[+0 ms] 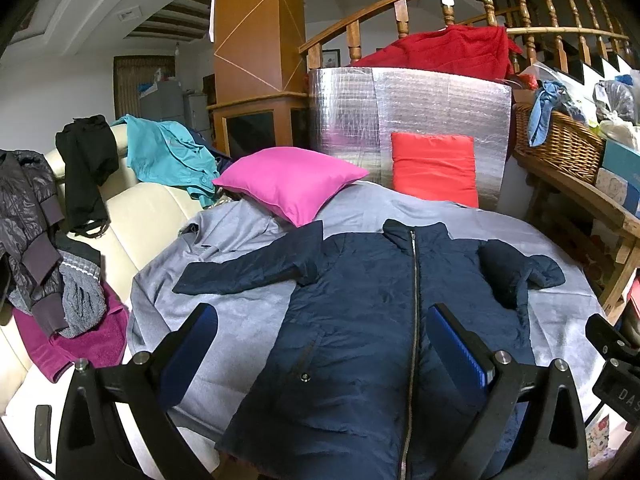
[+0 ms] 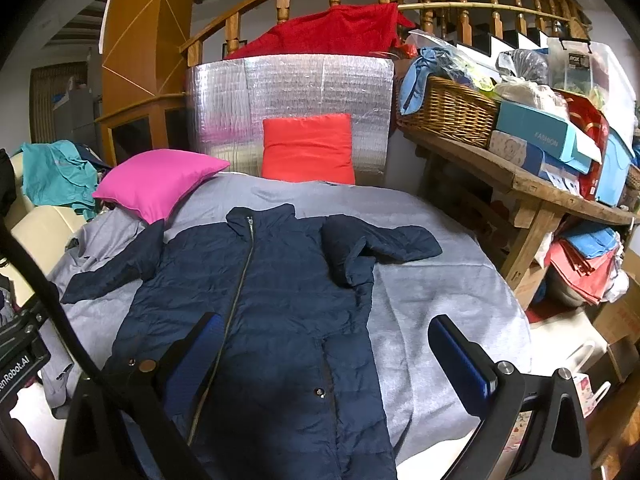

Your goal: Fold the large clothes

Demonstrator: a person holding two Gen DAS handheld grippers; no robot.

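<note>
A long navy padded coat point(image 1: 360, 320) lies front up, zipped, on a grey sheet point(image 1: 224, 308). Its left sleeve stretches out to the left; its right sleeve point(image 1: 516, 272) is bunched near the shoulder. My left gripper point(image 1: 320, 340) is open and empty, hovering above the coat's lower half. In the right wrist view the coat point(image 2: 272, 300) lies the same way on the grey sheet point(image 2: 440, 292). My right gripper point(image 2: 324, 348) is open and empty above the coat's lower right side. Part of the right gripper point(image 1: 612, 356) shows at the left view's right edge.
A pink pillow point(image 1: 292, 184) and a red cushion point(image 1: 436, 168) lie at the far end against a silver foil panel point(image 1: 420, 108). Clothes are piled on a cream sofa point(image 1: 140, 216) at left. A wooden table point(image 2: 520, 176) with a wicker basket point(image 2: 448, 108) and boxes stands at right.
</note>
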